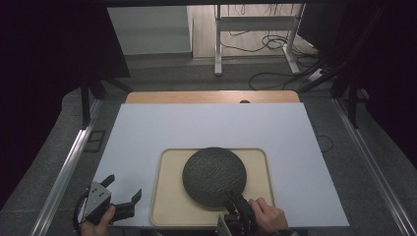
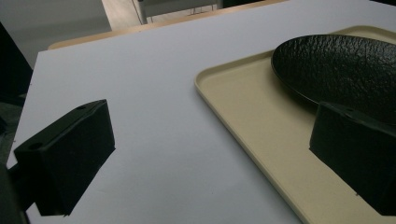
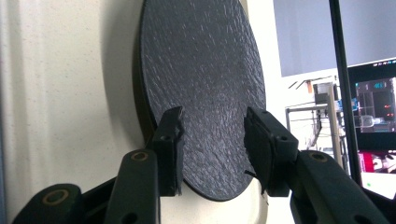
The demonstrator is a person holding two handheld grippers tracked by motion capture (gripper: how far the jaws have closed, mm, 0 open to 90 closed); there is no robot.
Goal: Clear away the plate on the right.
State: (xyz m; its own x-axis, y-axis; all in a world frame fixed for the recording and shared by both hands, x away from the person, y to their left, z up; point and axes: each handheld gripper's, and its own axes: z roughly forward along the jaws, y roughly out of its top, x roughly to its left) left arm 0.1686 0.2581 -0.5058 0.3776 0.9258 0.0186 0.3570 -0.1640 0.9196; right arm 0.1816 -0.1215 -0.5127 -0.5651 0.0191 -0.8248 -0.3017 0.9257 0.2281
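We record a round, dark, rough-textured plate (image 1: 214,175) lying on a beige tray (image 1: 168,196), toward the tray's right half and overlapping its near portion. The tray sits on a white board (image 1: 147,128) that covers most of the counter (image 1: 211,97), whose wooden far edge shows beyond the board.

The right hand-held gripper (image 1: 235,202) is at the plate's near-right rim, held by the person's right hand (image 1: 268,215). In the right gripper view its camera is rolled, so the plate (image 3: 205,93) appears on edge against the tray (image 3: 70,84). The right hand-held gripper (image 3: 212,149) has its jaws partly parted, one to each side of the plate's rim — one jaw between plate and tray, the other over the plate's top face. We see a gap between the upper jaw and the plate surface; we cannot tell whether the lower jaw touches.

The left hand-held gripper (image 1: 121,189) is held by the left hand (image 1: 98,225) at the board's near-left corner, just left of the tray and apart from it. In the left gripper view its jaws stand wide, holding nothing — the left hand-held gripper (image 2: 210,158) spans bare board (image 2: 140,93) and the tray's left rim (image 2: 219,100), with the plate (image 2: 336,65) beyond the right jaw.
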